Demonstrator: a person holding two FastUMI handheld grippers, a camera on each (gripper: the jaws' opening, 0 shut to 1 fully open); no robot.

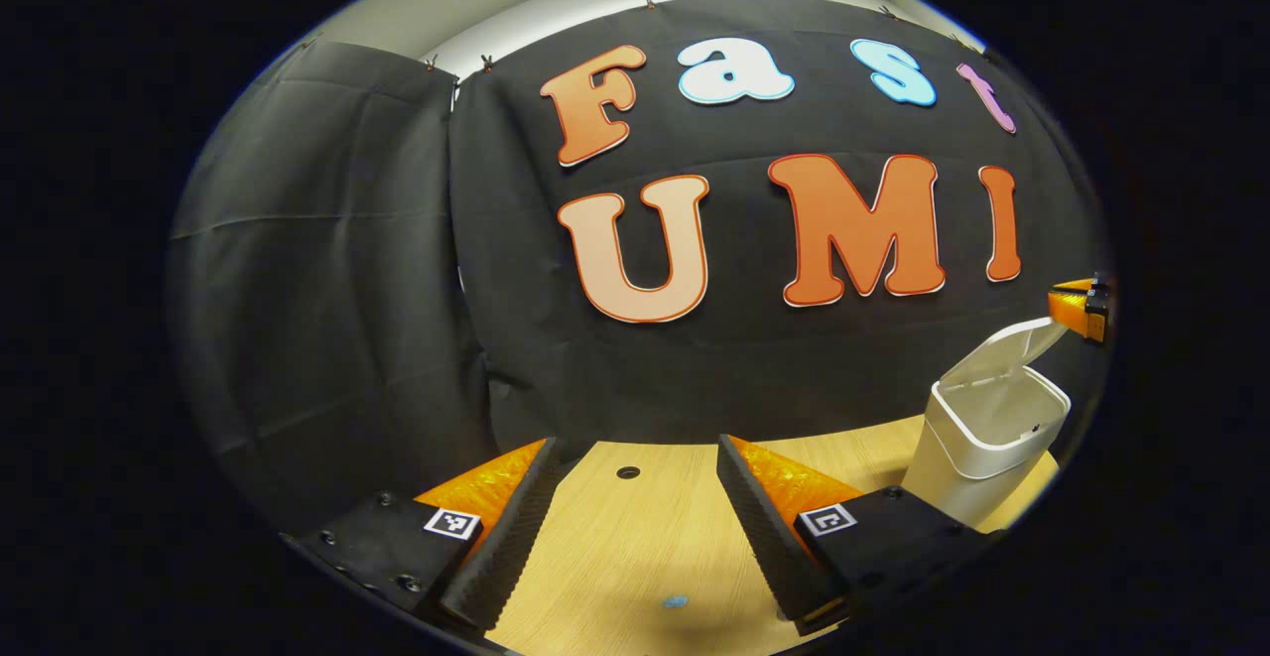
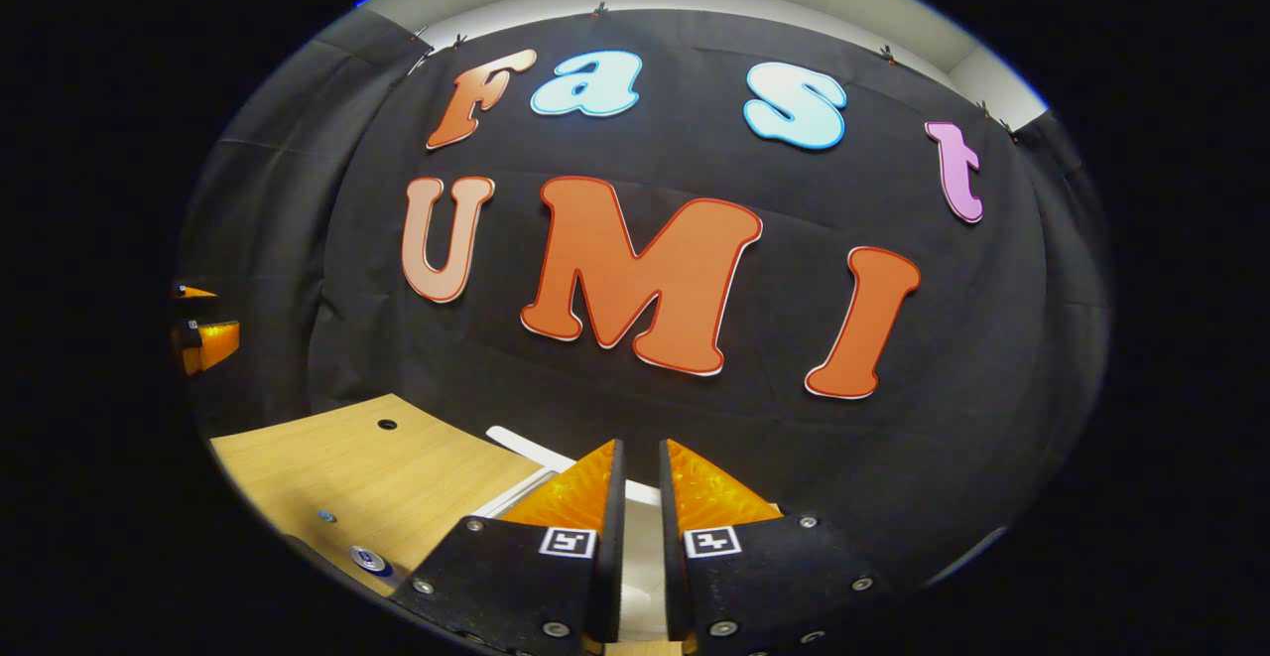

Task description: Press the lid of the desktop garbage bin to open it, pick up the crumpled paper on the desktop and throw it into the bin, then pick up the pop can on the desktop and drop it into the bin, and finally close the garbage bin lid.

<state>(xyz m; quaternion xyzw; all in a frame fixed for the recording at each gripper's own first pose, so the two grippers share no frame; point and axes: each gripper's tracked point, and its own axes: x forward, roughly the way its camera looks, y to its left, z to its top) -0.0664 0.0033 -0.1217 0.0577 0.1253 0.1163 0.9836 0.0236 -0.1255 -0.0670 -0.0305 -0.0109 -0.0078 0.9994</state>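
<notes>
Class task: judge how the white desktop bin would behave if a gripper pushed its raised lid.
The bin looks like thin, light plastic, so it may slide on the smooth table. Tall and narrow, it might tip. Its lid stands open and probably swings down easily.

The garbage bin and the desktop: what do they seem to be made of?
The garbage bin looks like white moulded plastic with a smooth, matte to slightly satin finish: thin even walls, rounded corners, a one-piece flip lid standing open. The desktop looks like light wood or wood-look laminate: fine straight grain lines, flat low sheen; which one cannot be told.

White bin (image 1: 992, 438), lid (image 1: 1004, 350) raised
</notes>
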